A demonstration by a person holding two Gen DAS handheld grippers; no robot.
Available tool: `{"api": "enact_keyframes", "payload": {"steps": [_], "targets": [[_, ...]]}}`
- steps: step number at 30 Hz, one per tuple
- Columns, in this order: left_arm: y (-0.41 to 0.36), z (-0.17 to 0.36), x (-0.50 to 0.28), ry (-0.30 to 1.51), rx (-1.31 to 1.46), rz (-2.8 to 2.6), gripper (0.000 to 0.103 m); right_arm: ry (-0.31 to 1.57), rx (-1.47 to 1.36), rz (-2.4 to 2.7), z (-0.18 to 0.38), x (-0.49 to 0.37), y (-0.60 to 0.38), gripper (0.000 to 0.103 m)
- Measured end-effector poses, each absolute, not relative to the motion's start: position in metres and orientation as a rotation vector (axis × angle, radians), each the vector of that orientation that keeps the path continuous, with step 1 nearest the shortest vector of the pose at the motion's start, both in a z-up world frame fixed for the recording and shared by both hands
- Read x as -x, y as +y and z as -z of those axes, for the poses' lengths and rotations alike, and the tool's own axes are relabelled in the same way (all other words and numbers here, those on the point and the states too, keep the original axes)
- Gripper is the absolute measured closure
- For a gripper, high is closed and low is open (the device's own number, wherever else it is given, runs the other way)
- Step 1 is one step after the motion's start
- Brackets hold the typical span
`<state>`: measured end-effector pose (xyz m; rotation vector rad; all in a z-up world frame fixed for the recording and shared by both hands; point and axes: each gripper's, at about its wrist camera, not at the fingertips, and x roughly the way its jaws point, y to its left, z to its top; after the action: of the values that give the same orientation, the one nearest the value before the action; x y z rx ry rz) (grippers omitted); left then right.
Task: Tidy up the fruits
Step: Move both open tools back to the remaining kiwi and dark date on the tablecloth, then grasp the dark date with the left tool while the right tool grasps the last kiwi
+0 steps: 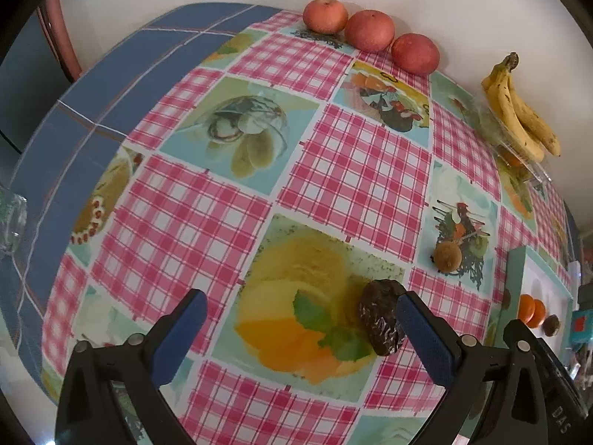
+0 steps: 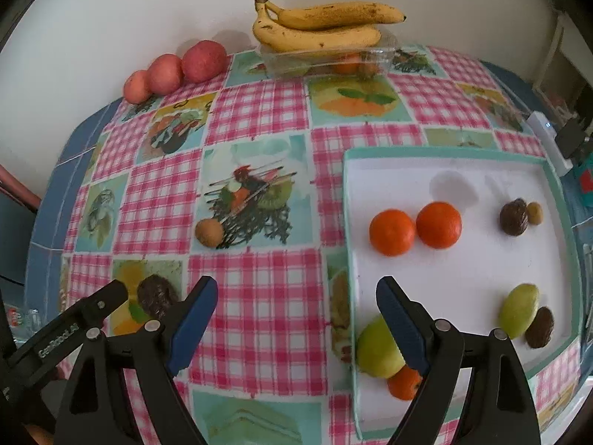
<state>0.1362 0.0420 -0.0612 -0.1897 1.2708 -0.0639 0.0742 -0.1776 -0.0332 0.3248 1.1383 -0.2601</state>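
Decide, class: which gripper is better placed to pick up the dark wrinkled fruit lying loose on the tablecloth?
Left. The left gripper is open with the dark wrinkled fruit beside its right finger. The right gripper hangs open at the tray edge, farther away.

dark wrinkled date [image 1: 381,322] | on tablecloth | tangerines [image 2: 415,229] on tray [image 2: 463,170]

Both wrist cameras looked forward and down from close above the counter [image 1: 355,170]. The left faced its far edge by the wall; the right, alongside, took in the tray [image 2: 437,163]. Both caught the apples [image 1: 368,31], bananas [image 2: 318,26] and the dark date [image 1: 381,320].
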Motion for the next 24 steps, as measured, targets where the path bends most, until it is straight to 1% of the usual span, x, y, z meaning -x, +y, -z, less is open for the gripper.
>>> {"api": "enact_keyframes", "payload": {"steps": [4, 6, 7, 8, 10, 14, 16, 17, 18, 19, 20, 21, 23, 24], "targets": [[0.039, 0.064, -0.141, 1.282, 0.218, 0.085, 0.001, 1.126, -0.337, 0.282, 0.034, -0.077, -0.183, 0.015], [0.034, 0.066, -0.142, 1.294, 0.248, 0.111, 0.005, 1.126, -0.356, 0.287, 0.035, -0.077, -0.185, 0.015], [0.032, 0.067, -0.142, 1.301, 0.258, 0.127, 0.010, 1.130, -0.351, 0.294, 0.035, -0.078, -0.185, 0.015], [0.029, 0.068, -0.142, 1.308, 0.261, 0.143, 0.014, 1.136, -0.338, 0.303, 0.036, -0.078, -0.186, 0.015], [0.020, 0.070, -0.140, 1.323, 0.262, 0.174, 0.016, 1.142, -0.327, 0.320, 0.036, -0.077, -0.187, 0.015], [0.011, 0.073, -0.138, 1.340, 0.257, 0.207, 0.032, 1.137, -0.345, 0.338, 0.036, -0.074, -0.194, 0.015], [0.007, 0.074, -0.138, 1.347, 0.250, 0.213, 0.034, 1.135, -0.343, 0.343, 0.035, -0.073, -0.197, 0.015], [0.007, 0.075, -0.138, 1.348, 0.250, 0.214, 0.036, 1.134, -0.342, 0.346, 0.034, -0.072, -0.198, 0.015], [0.007, 0.076, -0.138, 1.350, 0.255, 0.219, 0.040, 1.134, -0.341, 0.347, 0.034, -0.072, -0.199, 0.015], [0.008, 0.076, -0.138, 1.353, 0.262, 0.226, 0.048, 1.133, -0.341, 0.348, 0.034, -0.071, -0.200, 0.015], [0.007, 0.077, -0.138, 1.356, 0.271, 0.231, 0.051, 1.133, -0.342, 0.351, 0.034, -0.071, -0.201, 0.015], [0.007, 0.078, -0.138, 1.358, 0.274, 0.232, 0.051, 1.134, -0.340, 0.352, 0.034, -0.071, -0.201, 0.015], [0.005, 0.079, -0.138, 1.361, 0.274, 0.241, 0.058, 1.135, -0.335, 0.356, 0.033, -0.070, -0.203, 0.015], [0.004, 0.079, -0.139, 1.362, 0.274, 0.242, 0.059, 1.135, -0.334, 0.358, 0.033, -0.069, -0.205, 0.015]]}}
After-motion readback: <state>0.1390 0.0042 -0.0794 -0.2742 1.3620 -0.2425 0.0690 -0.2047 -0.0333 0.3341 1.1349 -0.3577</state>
